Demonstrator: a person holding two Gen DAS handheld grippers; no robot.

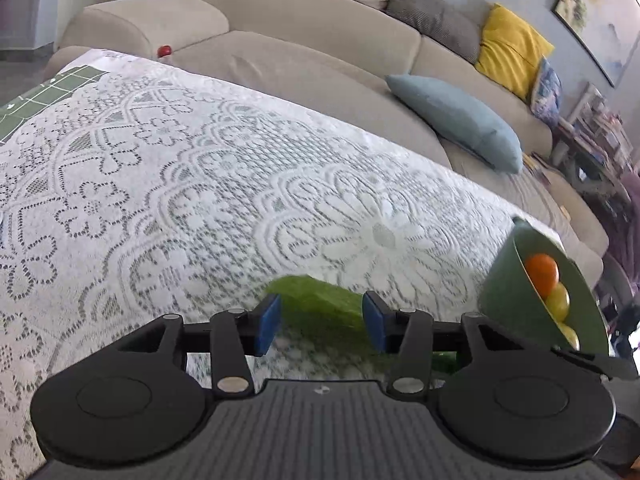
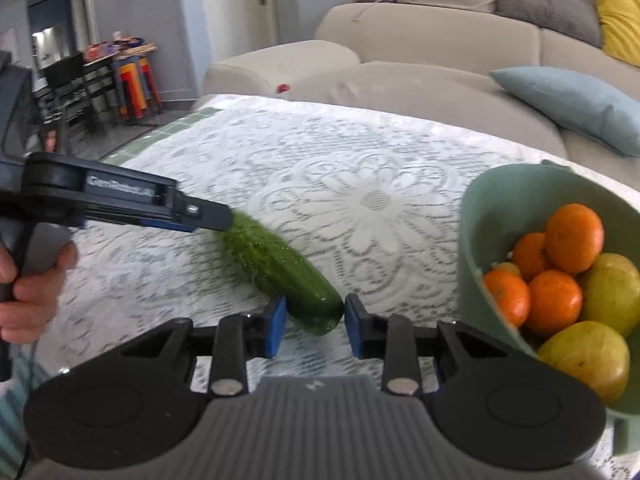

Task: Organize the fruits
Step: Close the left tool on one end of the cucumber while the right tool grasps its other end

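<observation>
A green cucumber (image 2: 276, 264) lies on the lace tablecloth (image 2: 320, 168). Its near end sits between the blue pads of my right gripper (image 2: 315, 322), which is open around it; I cannot tell whether the pads touch it. My left gripper (image 1: 320, 322) is open with the cucumber's other end (image 1: 320, 300) between its pads; in the right wrist view it (image 2: 208, 220) reaches in from the left over that end. A green bowl (image 2: 476, 216) at the right holds oranges (image 2: 574, 238) and yellow-green fruits (image 2: 586, 360); it also shows in the left wrist view (image 1: 500, 292).
A beige sofa (image 1: 320, 52) runs behind the table with a blue cushion (image 1: 460, 116) and a yellow cushion (image 1: 508, 48). A small red object (image 1: 164, 51) lies on the sofa. Stools and shelves (image 2: 132, 80) stand at the far left of the room.
</observation>
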